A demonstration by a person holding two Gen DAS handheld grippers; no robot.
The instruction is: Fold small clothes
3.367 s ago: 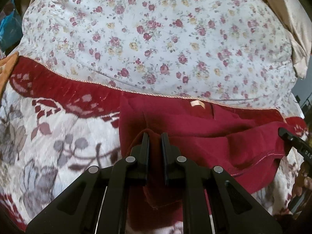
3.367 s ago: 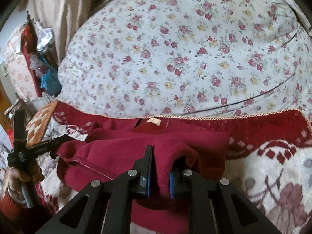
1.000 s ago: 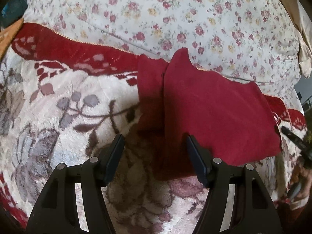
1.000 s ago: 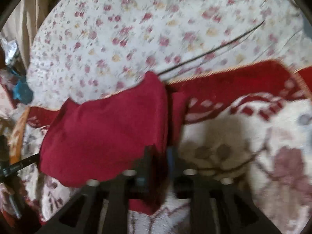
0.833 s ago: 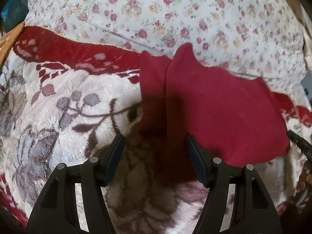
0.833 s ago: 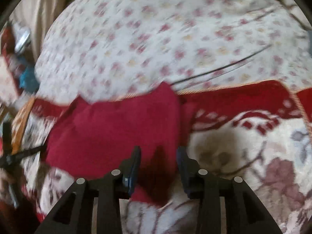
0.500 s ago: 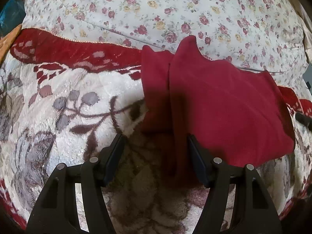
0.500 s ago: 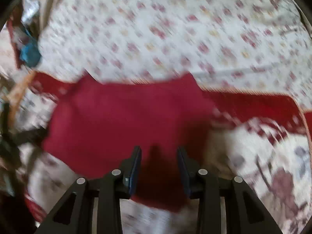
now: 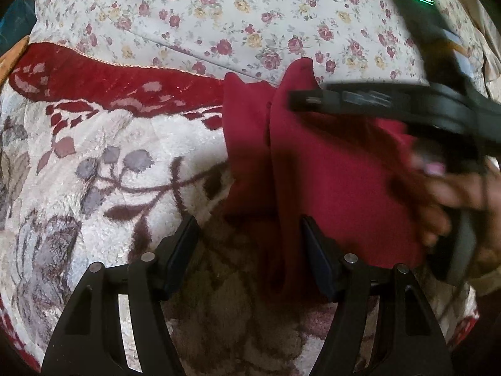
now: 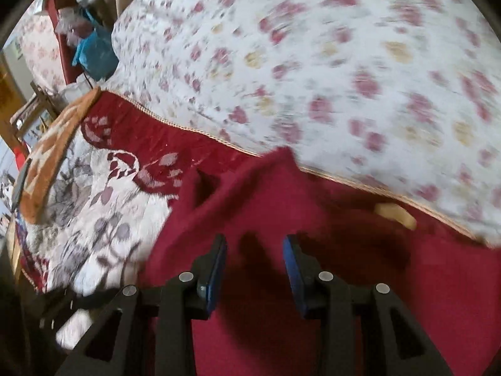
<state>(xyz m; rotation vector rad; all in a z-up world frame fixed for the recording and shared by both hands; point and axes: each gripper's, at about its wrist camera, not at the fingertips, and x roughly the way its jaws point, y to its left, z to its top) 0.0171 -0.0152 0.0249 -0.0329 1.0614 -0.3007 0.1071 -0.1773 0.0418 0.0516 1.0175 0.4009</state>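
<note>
Left claw (image 9: 249, 250) spread over the folded dark-red fleece garment (image 9: 328, 181); right claw (image 10: 255, 261) spread, empty, above its cloth.

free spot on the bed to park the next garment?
Free: plush blanket left of the red garment, and floral sheet beyond the blanket's red border. Crowded: over the garment, where the right tongs and hand are.

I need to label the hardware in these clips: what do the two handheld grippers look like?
Both are black, with cut-out linkage arms and silver pivot pins. The left gripper and right gripper carry flat blue-faced pads. Seen from the left wrist, the right gripper's body shows a green light.
</note>
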